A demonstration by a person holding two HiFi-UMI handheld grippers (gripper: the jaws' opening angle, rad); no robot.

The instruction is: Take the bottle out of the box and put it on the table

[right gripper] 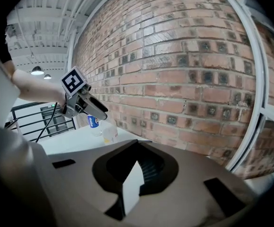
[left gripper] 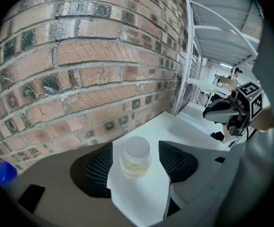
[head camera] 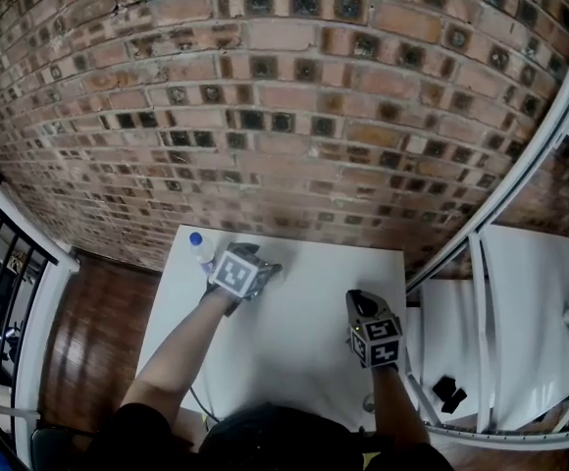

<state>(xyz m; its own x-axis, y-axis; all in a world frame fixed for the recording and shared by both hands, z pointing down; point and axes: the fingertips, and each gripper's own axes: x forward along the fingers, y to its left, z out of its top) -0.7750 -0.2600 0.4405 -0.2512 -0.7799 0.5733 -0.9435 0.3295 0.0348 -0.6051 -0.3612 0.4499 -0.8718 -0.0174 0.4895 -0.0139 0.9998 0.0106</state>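
the left gripper (left gripper: 138,167) is held with its jaws spread wide, and the small clear bottle with a white cap and pale yellow liquid (left gripper: 136,156) is seen standing upright on the white table (left gripper: 141,200), between the two black ribbed pads (left gripper: 98,170) and touched by neither. no box is shown in any view, so the bottle is judged to be already set down, and the step in hand to be the release and retreat. this is best done by drawing the gripper straight back along its own line, without roll, so that neither pad is brushed against the light bottle and it is not tipped. the right gripper (right gripper: 138,167), well apart at the table's other side, is closed with nothing in it and is not needed here. near the left gripper, toward the table's far left corner, a taller blue-capped clear bottle with a blue label (head camera: 199,246) is stood, so a sideways swing to that side should be avoided. beyond the table the red-brown brick wall (left gripper: 104,79) is close, and little forward room is left. a white metal frame (head camera: 520,180) is found at the right, out of the way.
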